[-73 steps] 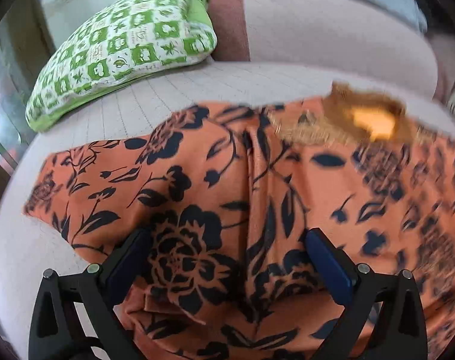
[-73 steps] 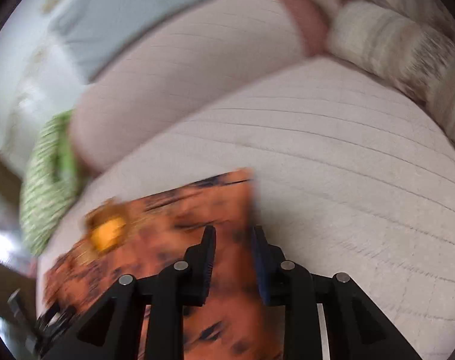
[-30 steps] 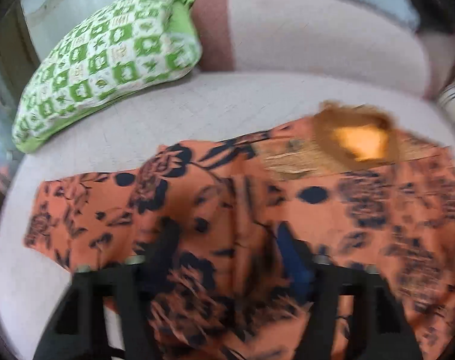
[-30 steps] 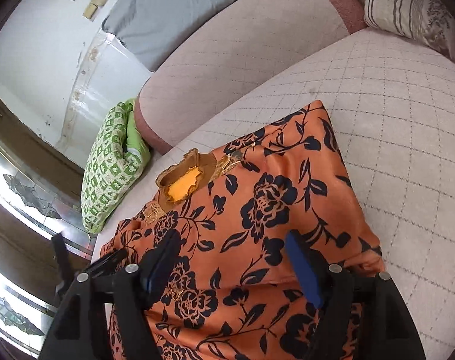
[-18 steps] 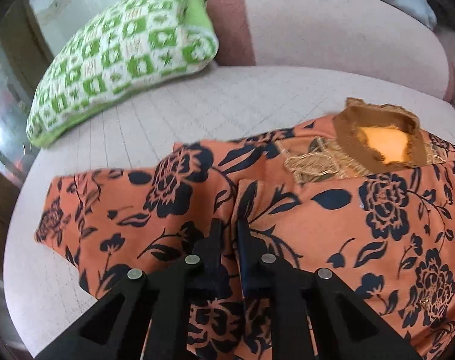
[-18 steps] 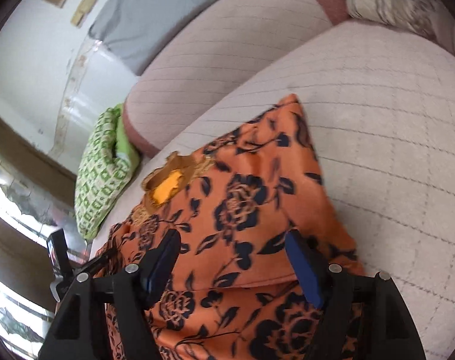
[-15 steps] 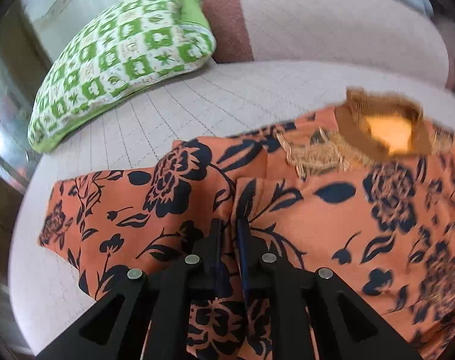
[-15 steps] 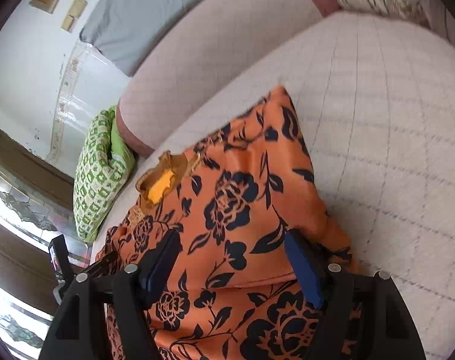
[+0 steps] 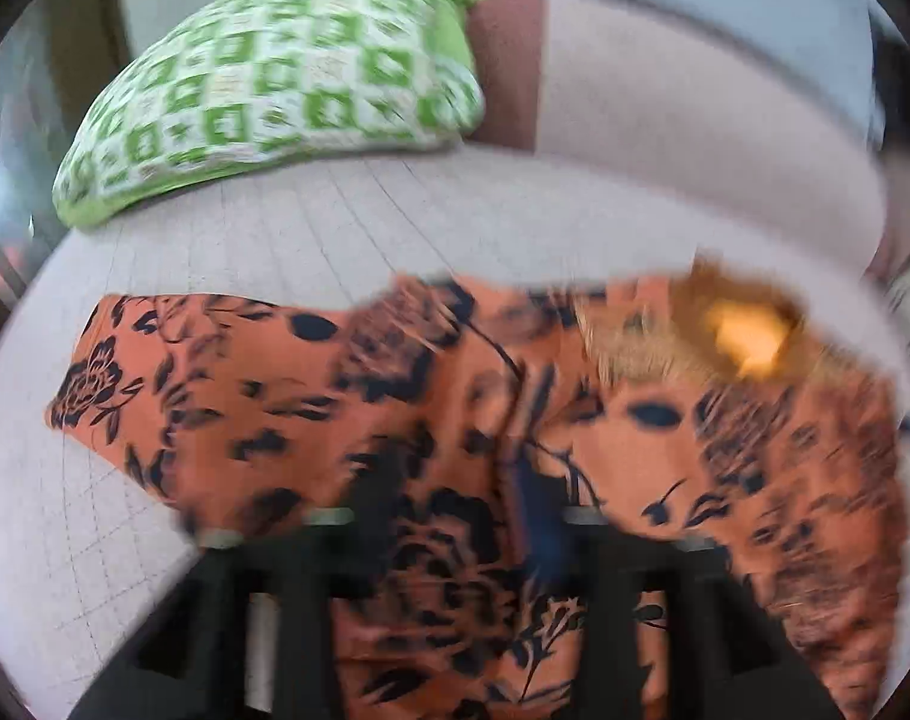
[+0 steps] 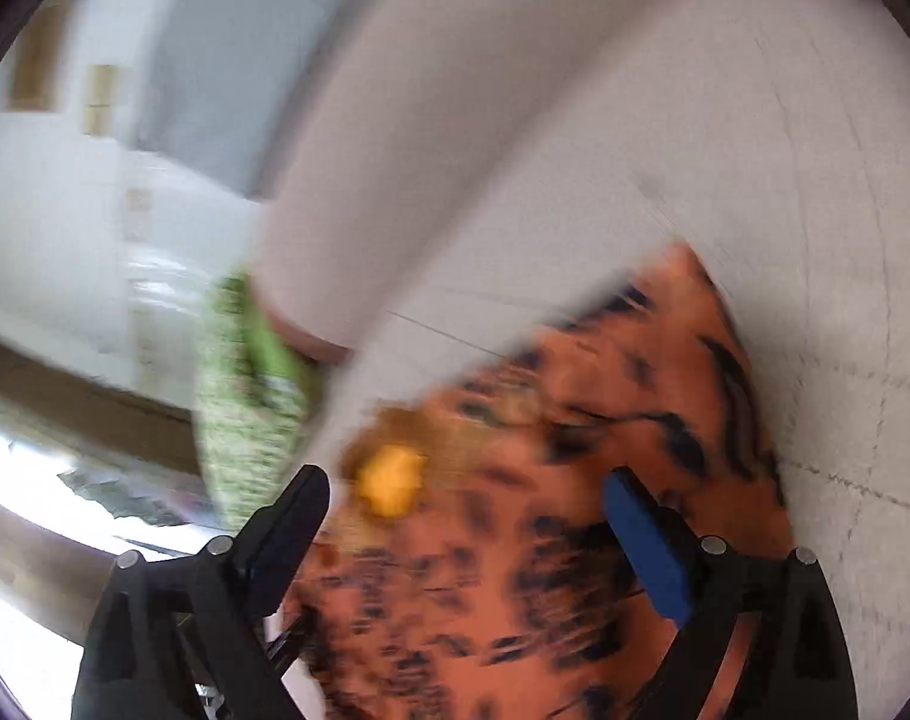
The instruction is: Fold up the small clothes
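An orange garment with a dark floral print (image 9: 664, 420) lies spread on the pale quilted sofa seat, its brown collar with a yellow patch (image 9: 748, 336) at the far side. One sleeve (image 9: 173, 378) reaches out to the left. My left gripper (image 9: 460, 498) hovers over the middle of the cloth; its jaws are opening and no cloth is pinched between them. In the blurred right wrist view the same garment (image 10: 574, 480) lies below my right gripper (image 10: 466, 516), whose jaws are opening wide with nothing pressed between the pads.
A green and white checked cushion (image 9: 275, 78) leans at the back left of the seat, seen also as a green cushion (image 10: 245, 384) in the right wrist view. The pale sofa backrest (image 9: 694, 138) runs behind. Bare seat (image 10: 784, 192) lies to the right of the garment.
The left gripper was pinched shut on a fold of the cloth; its jaws have now parted and it has pulled back. The right jaws have spread wider and that view has swung, strongly blurred.
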